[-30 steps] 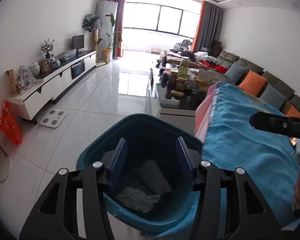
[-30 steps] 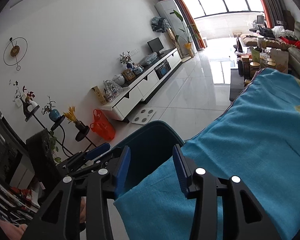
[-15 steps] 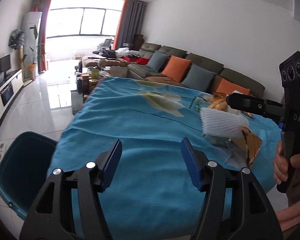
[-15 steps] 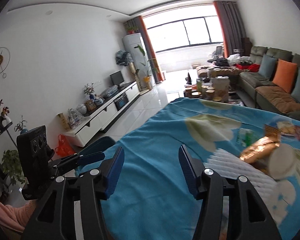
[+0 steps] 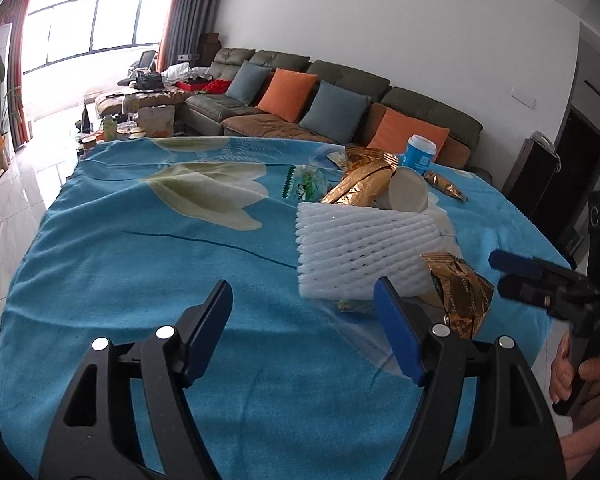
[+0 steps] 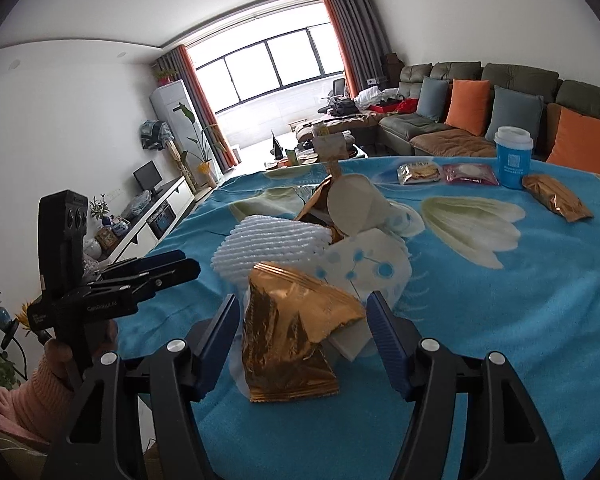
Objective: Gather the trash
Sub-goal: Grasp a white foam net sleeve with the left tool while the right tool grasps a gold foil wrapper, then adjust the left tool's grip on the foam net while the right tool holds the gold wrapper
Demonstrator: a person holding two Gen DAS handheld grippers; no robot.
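A heap of trash lies on the table's blue flowered cloth (image 5: pixel 140 248): a white foam net (image 5: pixel 360 252), crumpled gold wrappers (image 5: pixel 458 292) and a tipped paper cup (image 5: pixel 408 194). My left gripper (image 5: pixel 302 304) hovers over bare cloth just left of the foam net, its jaws opening with nothing between them. In the right wrist view, my right gripper (image 6: pixel 302 320) straddles a gold wrapper (image 6: pixel 288 336) at the heap's near edge; its jaws are opening and the pads do not press on it. The foam net (image 6: pixel 276 244) and a dotted white wrapper (image 6: pixel 364 264) lie behind it.
A blue cup with a white lid (image 6: pixel 514 158) stands at the far side beside two snack packets (image 6: pixel 418 172) and another gold packet (image 6: pixel 556 198). A sofa with orange and grey cushions (image 5: pixel 340 96) runs behind the table. A person's hand (image 6: pixel 60 356) holds the left gripper (image 6: pixel 172 264).
Both views swung from the teal bin on the floor round to the table top and its heap of trash. Both grippers' jaws stand wider than before.
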